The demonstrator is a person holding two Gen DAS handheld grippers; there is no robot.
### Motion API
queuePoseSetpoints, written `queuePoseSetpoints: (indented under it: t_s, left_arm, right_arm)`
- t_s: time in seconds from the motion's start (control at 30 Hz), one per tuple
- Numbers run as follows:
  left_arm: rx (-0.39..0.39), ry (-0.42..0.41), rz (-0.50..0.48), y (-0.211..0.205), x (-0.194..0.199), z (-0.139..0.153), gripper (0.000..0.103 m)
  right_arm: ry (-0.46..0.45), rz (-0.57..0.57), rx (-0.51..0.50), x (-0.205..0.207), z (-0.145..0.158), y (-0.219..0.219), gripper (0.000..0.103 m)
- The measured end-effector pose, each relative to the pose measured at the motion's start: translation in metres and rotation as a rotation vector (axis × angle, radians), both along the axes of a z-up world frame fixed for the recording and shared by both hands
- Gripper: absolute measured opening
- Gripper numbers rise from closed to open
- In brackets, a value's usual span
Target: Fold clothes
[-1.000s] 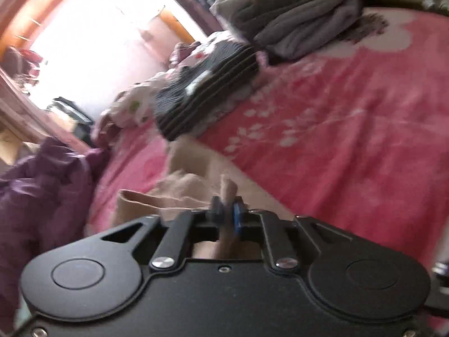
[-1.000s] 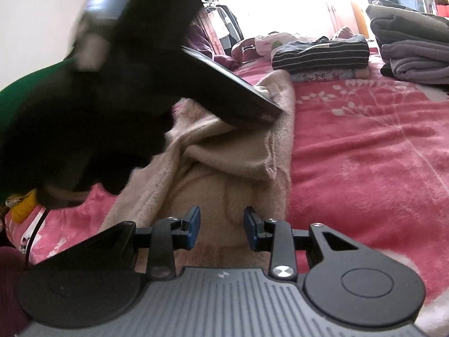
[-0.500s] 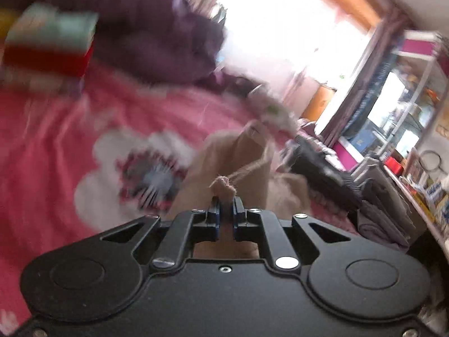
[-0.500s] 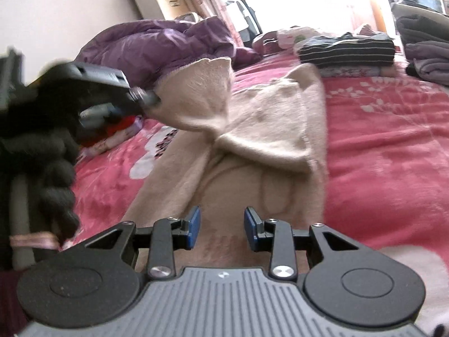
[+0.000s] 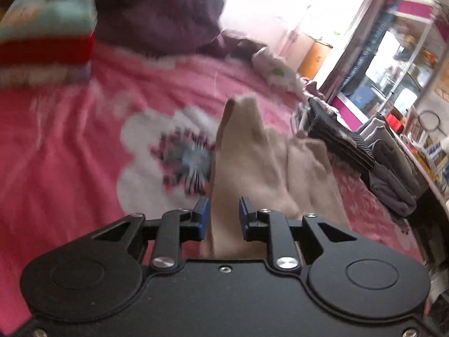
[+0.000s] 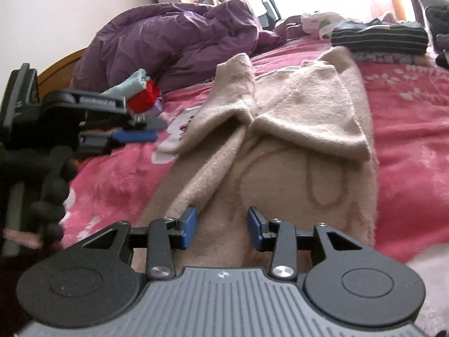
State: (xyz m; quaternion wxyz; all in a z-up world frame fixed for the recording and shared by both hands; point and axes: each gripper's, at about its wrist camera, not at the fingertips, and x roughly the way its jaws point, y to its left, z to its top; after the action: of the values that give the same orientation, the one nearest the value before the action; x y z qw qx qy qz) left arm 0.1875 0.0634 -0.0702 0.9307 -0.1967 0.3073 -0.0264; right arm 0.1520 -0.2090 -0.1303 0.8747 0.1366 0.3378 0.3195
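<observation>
Left wrist: left claw (image 5: 223,214) spread — beige fuzzy knit garment (image 5: 252,157) lies between its fingers on the pink floral bedspread (image 5: 70,146).
Right wrist: right claw (image 6: 221,229) spread over the garment's near end — folded flaps farther off, purple quilt (image 6: 168,39) far left.

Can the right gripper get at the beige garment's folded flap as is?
Probably yes. The right gripper is open over the beige garment, and the flap lies straight ahead with nothing on it. The left gripper sits off to the side.
</observation>
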Motion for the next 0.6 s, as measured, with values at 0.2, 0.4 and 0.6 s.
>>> queuePoseSetpoints:
  t_s: [0.2,0.4,0.6]
  left_arm:
    - [0.012,-0.075,-0.093,0.006,0.064,0.003,0.048]
    - [0.030,-0.065,-0.163,0.010,0.114,-0.019,0.049]
    - [-0.007,-0.059,-0.185,0.016,0.134,-0.033,0.009]
  right_arm:
    - [0.050,0.024,0.063,0.012,0.004,-0.001,0.056]
    - [0.067,0.036,0.064,0.018,0.001,0.008,0.055]
    - [0.060,0.039,0.011,0.020,-0.006,0.019,0.012]
